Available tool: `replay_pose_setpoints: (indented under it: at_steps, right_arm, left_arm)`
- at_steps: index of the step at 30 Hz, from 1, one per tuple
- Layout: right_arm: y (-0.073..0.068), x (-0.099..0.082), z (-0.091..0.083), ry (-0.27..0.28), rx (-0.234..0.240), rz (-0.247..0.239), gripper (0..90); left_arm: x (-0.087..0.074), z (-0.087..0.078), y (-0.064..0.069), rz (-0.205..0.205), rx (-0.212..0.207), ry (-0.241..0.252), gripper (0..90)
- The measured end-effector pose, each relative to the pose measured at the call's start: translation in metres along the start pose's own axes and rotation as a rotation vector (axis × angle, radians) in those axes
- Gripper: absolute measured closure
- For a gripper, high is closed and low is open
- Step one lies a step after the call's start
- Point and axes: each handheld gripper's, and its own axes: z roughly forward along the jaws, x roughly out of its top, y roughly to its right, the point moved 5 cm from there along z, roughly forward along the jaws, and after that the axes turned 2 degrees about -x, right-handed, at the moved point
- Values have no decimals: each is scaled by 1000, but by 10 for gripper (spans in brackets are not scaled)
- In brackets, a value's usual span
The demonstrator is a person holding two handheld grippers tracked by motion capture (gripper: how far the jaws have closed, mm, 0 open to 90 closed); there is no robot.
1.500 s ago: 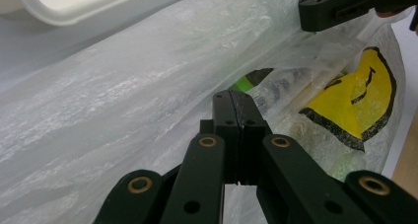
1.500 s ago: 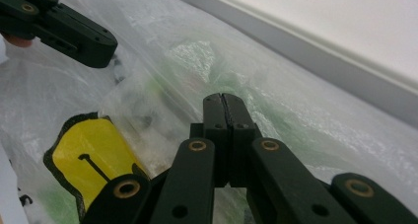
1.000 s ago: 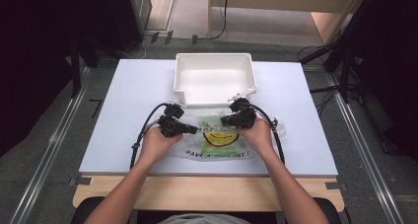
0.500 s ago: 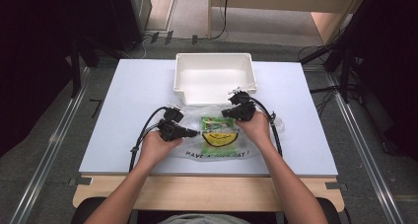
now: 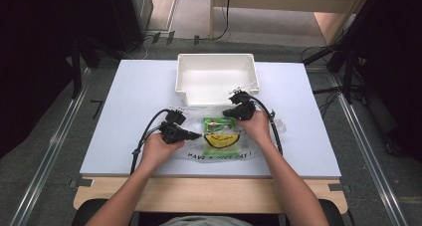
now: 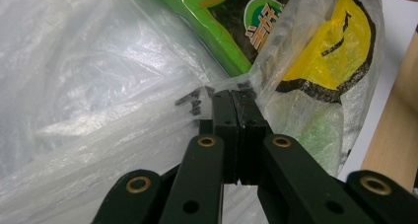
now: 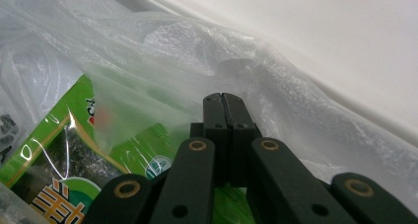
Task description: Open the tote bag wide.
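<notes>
High view, green packet (image 5: 219,132) upright, lengthwise away.

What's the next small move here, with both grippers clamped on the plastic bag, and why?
Probably draw the two grippers slightly apart to spread the bag's mouth. The left gripper and right gripper are each shut on the clear plastic bag, and the green snack packet lies inside, beside the white bin.

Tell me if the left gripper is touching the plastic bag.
Touching. The left gripper view shows the left gripper shut on a fold of the plastic bag.
</notes>
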Motion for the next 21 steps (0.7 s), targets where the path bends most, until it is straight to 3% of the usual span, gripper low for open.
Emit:
replay_pose_setpoints:
  at_steps: [9, 21]
  right_arm:
    - [0, -2, 0, 19, -1, -7, 900]
    - [-1, -2, 0, 23, -17, -15, 900]
  left_arm:
    - [-9, -1, 5, -21, -53, -5, 900]
    - [-36, -2, 23, -5, -108, -32, 900]
